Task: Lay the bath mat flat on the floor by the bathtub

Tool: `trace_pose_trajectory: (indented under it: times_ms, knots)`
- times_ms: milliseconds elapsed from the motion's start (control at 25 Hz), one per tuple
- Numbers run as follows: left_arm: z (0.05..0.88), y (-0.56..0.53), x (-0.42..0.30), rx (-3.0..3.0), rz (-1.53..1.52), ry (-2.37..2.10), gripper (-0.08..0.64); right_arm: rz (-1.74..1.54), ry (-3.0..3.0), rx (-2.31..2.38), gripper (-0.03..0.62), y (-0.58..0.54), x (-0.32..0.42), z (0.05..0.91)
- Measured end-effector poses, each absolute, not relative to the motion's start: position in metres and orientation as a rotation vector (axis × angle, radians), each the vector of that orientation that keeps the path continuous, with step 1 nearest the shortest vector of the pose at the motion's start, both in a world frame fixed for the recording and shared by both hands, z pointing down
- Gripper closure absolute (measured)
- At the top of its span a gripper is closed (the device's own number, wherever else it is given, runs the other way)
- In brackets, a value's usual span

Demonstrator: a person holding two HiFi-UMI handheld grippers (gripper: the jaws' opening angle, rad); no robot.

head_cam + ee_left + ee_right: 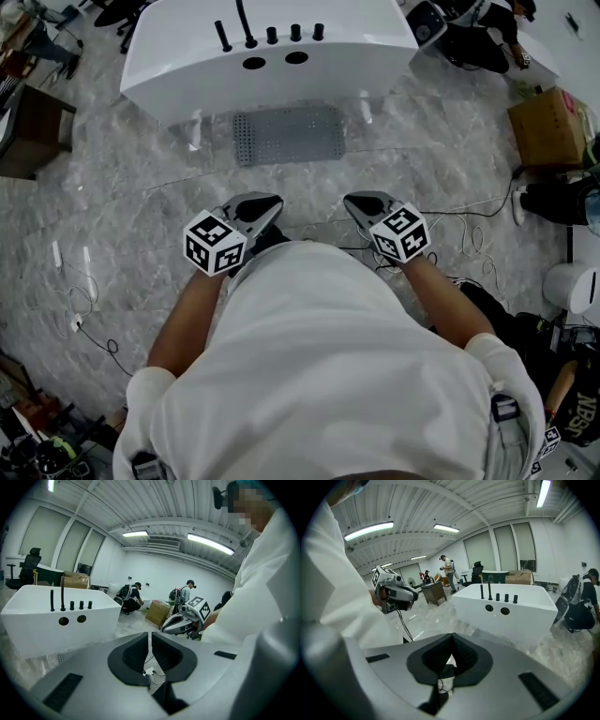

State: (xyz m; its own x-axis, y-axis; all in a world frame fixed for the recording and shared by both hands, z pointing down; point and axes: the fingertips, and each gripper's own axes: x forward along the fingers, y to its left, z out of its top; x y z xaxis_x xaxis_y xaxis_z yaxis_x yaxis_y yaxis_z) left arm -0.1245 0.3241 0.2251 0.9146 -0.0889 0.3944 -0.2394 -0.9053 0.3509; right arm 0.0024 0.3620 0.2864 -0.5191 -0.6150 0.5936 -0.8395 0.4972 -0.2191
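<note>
Step in hand: by my reading the laying is done; the bath mat (289,134) lies flat on the floor (141,187), and neither gripper is at work on it.
Bath mat: grey and perforated, spread out just in front of the bathtub (272,66), its far edge right at the tub's base, its long side parallel to the tub wall.
Left gripper (262,208): jaws drawn together on nothing, held well back from the bathtub, on the near side of the mat and apart from it.
Right gripper (362,204): likewise closed and empty, level with the left one, equally far from the bathtub.
Arms: both forearms bent, tucked close to the person's torso, grippers pointing toward the bathtub.
Next move: probably none beyond checking the mat sits square to the bathtub; any correction would mean reaching down to a mat edge.
Hazard: loose cables (469,234) trail on the floor to the right, away from the bathtub.
</note>
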Motion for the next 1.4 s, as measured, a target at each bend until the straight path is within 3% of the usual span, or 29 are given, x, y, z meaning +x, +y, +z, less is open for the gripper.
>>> trace_pose_trajectory:
  times_ms: [1400]
  knots:
    - [0.228, 0.351, -0.11, 2.664, 0.573, -0.17, 0.525, 0.727, -2.343, 1.252, 0.584, 0.382, -0.001, 0.283]
